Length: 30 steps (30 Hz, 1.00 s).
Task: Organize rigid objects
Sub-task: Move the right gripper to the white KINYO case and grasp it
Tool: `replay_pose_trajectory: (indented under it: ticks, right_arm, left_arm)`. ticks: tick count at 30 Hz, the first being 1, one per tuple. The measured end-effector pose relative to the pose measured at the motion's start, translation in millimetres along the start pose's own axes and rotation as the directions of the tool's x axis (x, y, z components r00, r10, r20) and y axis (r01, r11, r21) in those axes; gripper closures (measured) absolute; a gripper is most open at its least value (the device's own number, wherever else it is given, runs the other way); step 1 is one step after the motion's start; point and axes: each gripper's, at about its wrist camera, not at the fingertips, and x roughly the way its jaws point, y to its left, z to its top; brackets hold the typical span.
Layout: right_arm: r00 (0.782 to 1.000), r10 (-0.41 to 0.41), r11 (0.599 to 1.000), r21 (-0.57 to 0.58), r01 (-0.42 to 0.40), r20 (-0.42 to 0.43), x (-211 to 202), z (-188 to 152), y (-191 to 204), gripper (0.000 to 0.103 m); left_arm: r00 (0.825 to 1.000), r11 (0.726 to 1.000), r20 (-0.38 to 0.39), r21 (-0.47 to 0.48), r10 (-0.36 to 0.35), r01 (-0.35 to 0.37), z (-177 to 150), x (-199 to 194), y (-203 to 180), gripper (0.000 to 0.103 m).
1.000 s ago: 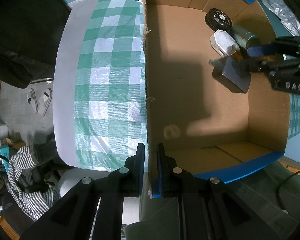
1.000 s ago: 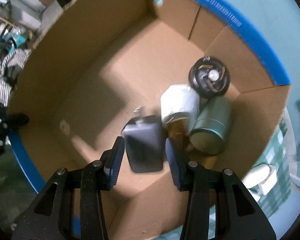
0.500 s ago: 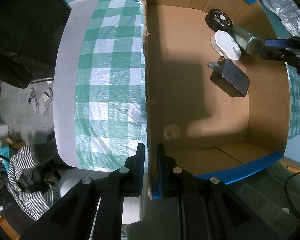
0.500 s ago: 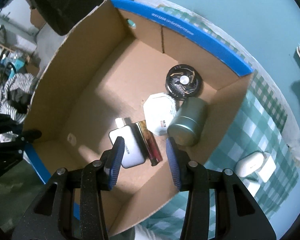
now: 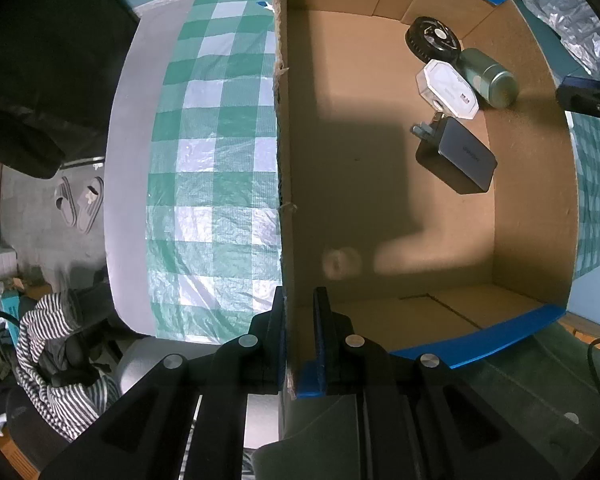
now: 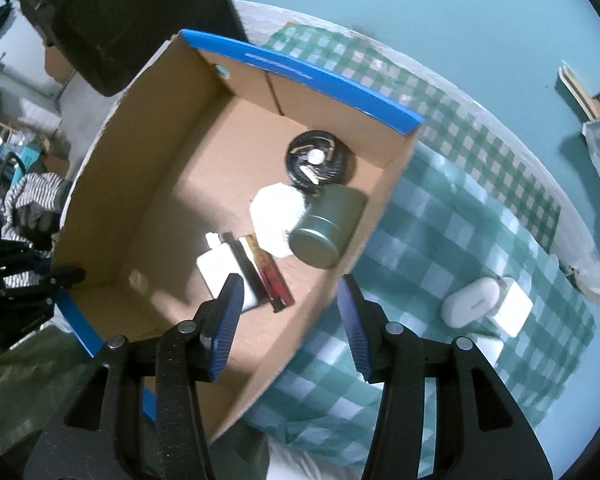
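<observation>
Cardboard box (image 5: 420, 208) holds five objects: one charger (image 5: 456, 160), one white case (image 5: 448, 88), one green can (image 5: 488, 76), one black disc (image 5: 434, 38), one lighter (image 6: 266, 272). Left gripper (image 5: 300, 340) is clamped on the box wall. Right gripper (image 6: 290, 320) is opening, empty.

The white charger (image 6: 514, 312) sits partly hidden behind the white case (image 6: 470, 307).

Left hand-held gripper (image 5: 300, 340) clamped shut, pointing down, right hand-held gripper (image 6: 290, 318) pointing down, jaws opening, nothing between them.

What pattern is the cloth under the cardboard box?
A green-and-white check; the cloth shows best in the left wrist view.
</observation>
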Motion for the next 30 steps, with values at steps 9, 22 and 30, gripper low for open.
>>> replay_pose_trajectory:
  ticks: [9, 22, 30]
  right_arm:
    - [1.000, -0.015, 0.997, 0.078, 0.015, -0.001, -8.3, -13.0, -27.4, 0.054]
    - [0.999, -0.008, 0.950, 0.310, 0.021, -0.040, 6.1, -35.5, -94.8, 0.040]
    - [0.996, 0.027, 0.855, 0.518, 0.021, -0.085, 37.3, -48.2, -158.3, 0.040]
  left_arm:
    - [1.000, 1.000, 0.001, -0.002, 0.000, 0.000, -0.2, -0.2, 1.5, 0.091]
    - [1.000, 1.000, 0.006, -0.002, 0.003, -0.003, -1.9, -1.0, 0.2, 0.091]
    - [1.000, 1.000, 0.007, -0.004, 0.004, -0.003, -3.5, -1.3, 0.3, 0.091]
